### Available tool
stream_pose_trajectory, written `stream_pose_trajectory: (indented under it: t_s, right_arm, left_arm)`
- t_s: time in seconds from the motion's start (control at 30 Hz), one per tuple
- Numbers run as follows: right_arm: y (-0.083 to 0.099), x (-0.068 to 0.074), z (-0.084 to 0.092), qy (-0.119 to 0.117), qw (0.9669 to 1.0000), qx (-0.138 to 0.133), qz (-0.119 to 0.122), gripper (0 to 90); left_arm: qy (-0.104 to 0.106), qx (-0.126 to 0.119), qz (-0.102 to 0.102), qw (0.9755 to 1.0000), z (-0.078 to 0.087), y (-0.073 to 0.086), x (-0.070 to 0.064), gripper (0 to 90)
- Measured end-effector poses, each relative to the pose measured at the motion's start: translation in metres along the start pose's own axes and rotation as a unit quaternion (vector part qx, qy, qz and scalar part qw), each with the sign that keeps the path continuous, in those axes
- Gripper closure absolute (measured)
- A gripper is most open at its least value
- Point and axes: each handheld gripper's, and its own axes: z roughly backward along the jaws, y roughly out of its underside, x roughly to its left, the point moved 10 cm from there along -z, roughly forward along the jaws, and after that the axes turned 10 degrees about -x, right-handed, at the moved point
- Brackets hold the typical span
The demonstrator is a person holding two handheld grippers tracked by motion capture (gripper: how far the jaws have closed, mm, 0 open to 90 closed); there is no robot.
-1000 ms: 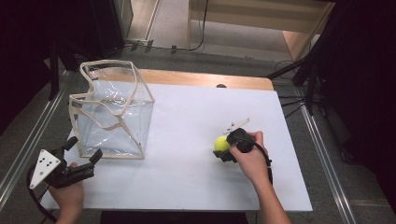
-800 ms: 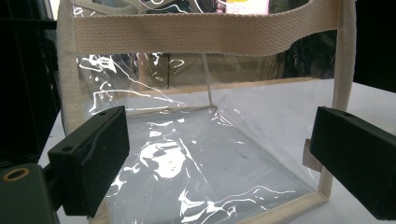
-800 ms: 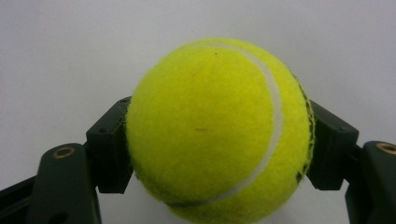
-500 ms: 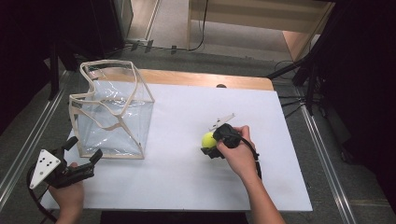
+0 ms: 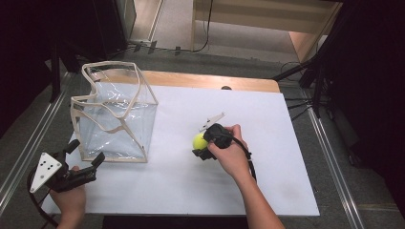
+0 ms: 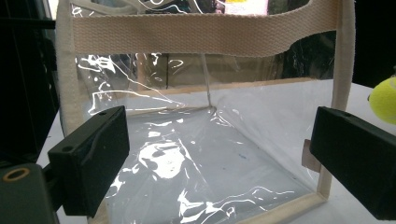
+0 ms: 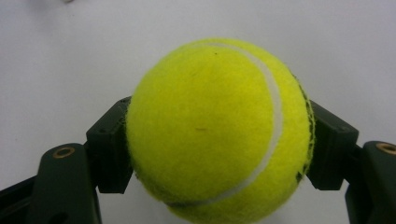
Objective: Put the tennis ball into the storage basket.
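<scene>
A yellow tennis ball [image 5: 199, 141] [image 7: 217, 130] is clamped between the jaws of my right gripper [image 5: 203, 145], held a little above the white table near its middle. In the right gripper view both black pads press on the ball's sides. A clear plastic bag [image 5: 114, 114] [image 6: 205, 116] with beige webbing trim stands open-topped at the table's left. My left gripper [image 5: 83, 157] rests at the front left corner, jaws open, pointing at the bag's near side. The ball [image 6: 385, 100] peeks in at the right edge of the left gripper view.
The white table top [image 5: 267, 143] ends in a wooden strip [image 5: 215, 81] at the back. Metal rails run along both sides on the floor. Cables and dark stands sit beyond the right rear corner.
My right gripper has carried the ball leftward across the table, toward the bag. The left gripper and the bag have stayed where they were.
</scene>
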Motion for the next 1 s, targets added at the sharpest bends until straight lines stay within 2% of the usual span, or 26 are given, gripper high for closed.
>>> stream_pose_trajectory:
  t_s: [0.6, 1.0]
  right_arm:
    - [-0.032, 0.022, -0.024, -0.025, 0.9992, 0.001, 0.031, 23.3]
    - [-0.048, 0.04, -0.041, -0.047, 0.9982, -0.005, 0.037, 23.3]
  left_arm:
    - [-0.002, 0.001, -0.005, 1.0, 0.0, 0.0, -0.001, 5.3]
    - [-0.002, 0.0, -0.006, 1.0, 0.0, 0.0, -0.001, 5.4]
